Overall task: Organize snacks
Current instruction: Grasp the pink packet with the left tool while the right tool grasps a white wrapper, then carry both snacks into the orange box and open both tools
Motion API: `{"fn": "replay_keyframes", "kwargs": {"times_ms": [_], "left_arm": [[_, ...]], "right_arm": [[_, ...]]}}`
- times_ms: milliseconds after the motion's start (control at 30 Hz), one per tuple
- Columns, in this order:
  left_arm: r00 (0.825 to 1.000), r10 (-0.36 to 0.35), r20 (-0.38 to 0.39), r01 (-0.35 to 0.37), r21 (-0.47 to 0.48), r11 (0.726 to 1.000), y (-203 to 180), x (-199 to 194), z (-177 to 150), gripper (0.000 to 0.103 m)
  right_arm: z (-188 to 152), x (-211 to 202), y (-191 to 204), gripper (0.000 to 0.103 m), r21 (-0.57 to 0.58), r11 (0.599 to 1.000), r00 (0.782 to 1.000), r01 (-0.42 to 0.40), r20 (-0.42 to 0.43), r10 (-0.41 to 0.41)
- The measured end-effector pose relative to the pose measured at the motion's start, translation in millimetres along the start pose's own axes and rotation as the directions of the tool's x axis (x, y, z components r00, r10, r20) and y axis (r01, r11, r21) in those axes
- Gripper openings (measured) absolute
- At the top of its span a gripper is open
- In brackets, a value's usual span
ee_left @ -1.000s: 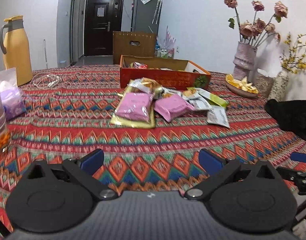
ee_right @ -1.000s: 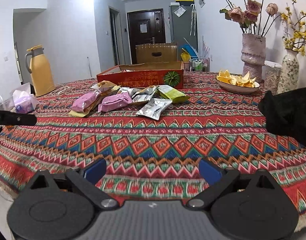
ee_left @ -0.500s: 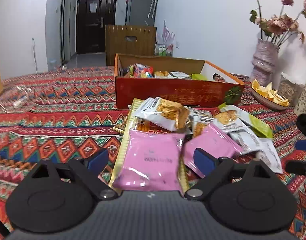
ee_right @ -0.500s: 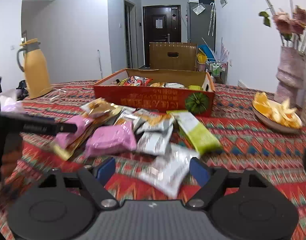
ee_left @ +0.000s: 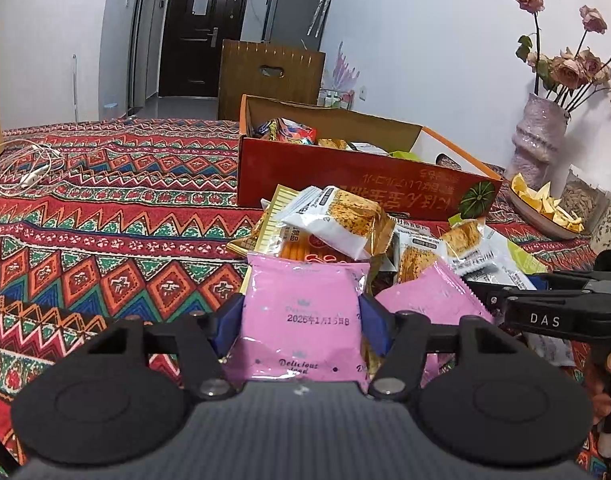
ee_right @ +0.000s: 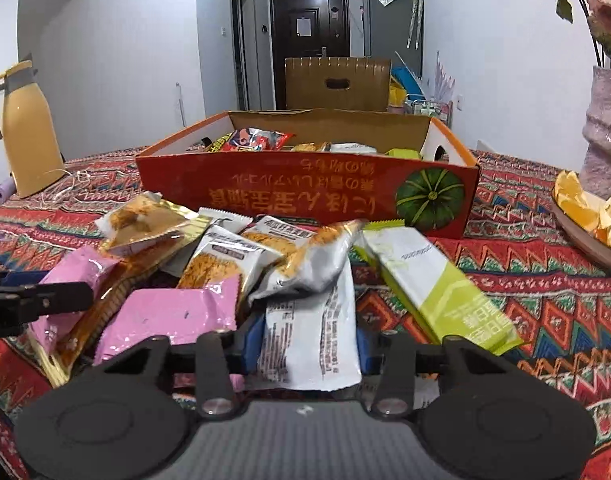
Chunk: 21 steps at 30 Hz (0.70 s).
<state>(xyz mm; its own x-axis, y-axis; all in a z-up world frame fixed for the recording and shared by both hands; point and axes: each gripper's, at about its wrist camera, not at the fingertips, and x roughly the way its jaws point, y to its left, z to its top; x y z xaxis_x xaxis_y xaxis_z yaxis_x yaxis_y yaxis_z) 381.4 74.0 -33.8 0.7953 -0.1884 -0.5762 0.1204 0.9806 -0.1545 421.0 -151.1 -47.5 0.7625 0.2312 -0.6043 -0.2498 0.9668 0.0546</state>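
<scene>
A pile of snack packets lies on the patterned tablecloth in front of an open red cardboard box (ee_left: 345, 176) that holds several snacks; the box also shows in the right wrist view (ee_right: 305, 188). My left gripper (ee_left: 301, 326) is shut on a pink snack packet (ee_left: 305, 320) at the near side of the pile. My right gripper (ee_right: 307, 340) is shut on a white snack packet (ee_right: 309, 340). A second pink packet (ee_right: 173, 316) lies left of it, and a green-and-white bar (ee_right: 433, 284) lies to its right. The right gripper's body (ee_left: 561, 316) shows in the left wrist view.
A yellow thermos jug (ee_right: 25, 136) and a white cable (ee_left: 21, 168) are at the left. A bowl of orange peel (ee_right: 585, 216) and a vase of dried flowers (ee_left: 541, 136) stand at the right. A wooden chair back (ee_right: 337, 84) is behind the box.
Both grippers moved forward into the snack pile. The left closed on the pink packet and the right closed on the white packet.
</scene>
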Motion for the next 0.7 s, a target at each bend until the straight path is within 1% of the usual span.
{"fn": "replay_keyframes", "kwargs": {"times_ms": [33, 67, 100, 133, 167, 233, 300, 400, 533, 633, 700], "left_arm": [[1.000, 0.007, -0.008, -0.007, -0.002, 1.000, 0, -2, 0, 0.062], [1.000, 0.016, -0.019, -0.016, -0.014, 1.000, 0, -6, 0, 0.062], [1.000, 0.009, -0.016, -0.009, -0.030, 0.999, 0, -14, -1, 0.062], [1.000, -0.002, -0.011, 0.001, -0.045, 0.999, 0, -23, -3, 0.062], [1.000, -0.005, -0.006, 0.005, -0.059, 0.998, -1, -35, -5, 0.062], [1.000, 0.011, 0.008, -0.010, -0.072, 0.997, -5, -59, -13, 0.062], [0.999, 0.036, 0.018, -0.034, -0.082, 0.996, -13, -86, -24, 0.062], [0.999, 0.037, 0.006, -0.037, -0.097, 0.995, -26, -116, -41, 0.062], [0.999, 0.044, -0.021, -0.045, -0.062, 0.997, -50, -142, -62, 0.062], [0.999, 0.028, -0.031, -0.029, -0.037, 0.999, -67, -153, -72, 0.062], [1.000, 0.020, -0.024, -0.021, -0.024, 0.999, -79, -162, -76, 0.062]], "right_arm": [[0, -3, 1, 0.030, -0.003, 1.000, 1.000, -0.003, -0.002, 0.003], [-1, -9, 3, 0.026, -0.017, 1.000, 1.000, 0.001, 0.003, -0.001], [-2, -19, 5, 0.019, -0.032, 0.999, 1.000, 0.011, 0.015, -0.010], [-4, -32, 7, 0.015, -0.050, 0.999, 0.999, 0.017, 0.033, -0.016], [-6, -43, 8, 0.015, -0.059, 0.998, 0.999, 0.022, 0.044, -0.019], [-13, -68, 6, 0.015, -0.052, 0.998, 0.998, 0.017, 0.061, -0.014], [-26, -95, 3, 0.015, -0.038, 0.999, 0.997, -0.002, 0.076, 0.005], [-52, -133, 2, 0.014, -0.021, 0.999, 0.997, -0.032, 0.076, 0.034], [-87, -166, 3, 0.014, -0.011, 0.998, 0.997, -0.063, 0.048, 0.063], [-108, -187, 5, 0.014, -0.013, 0.997, 0.996, -0.073, 0.041, 0.074], [-120, -199, 4, 0.014, -0.007, 0.997, 0.996, -0.077, 0.042, 0.077]]}}
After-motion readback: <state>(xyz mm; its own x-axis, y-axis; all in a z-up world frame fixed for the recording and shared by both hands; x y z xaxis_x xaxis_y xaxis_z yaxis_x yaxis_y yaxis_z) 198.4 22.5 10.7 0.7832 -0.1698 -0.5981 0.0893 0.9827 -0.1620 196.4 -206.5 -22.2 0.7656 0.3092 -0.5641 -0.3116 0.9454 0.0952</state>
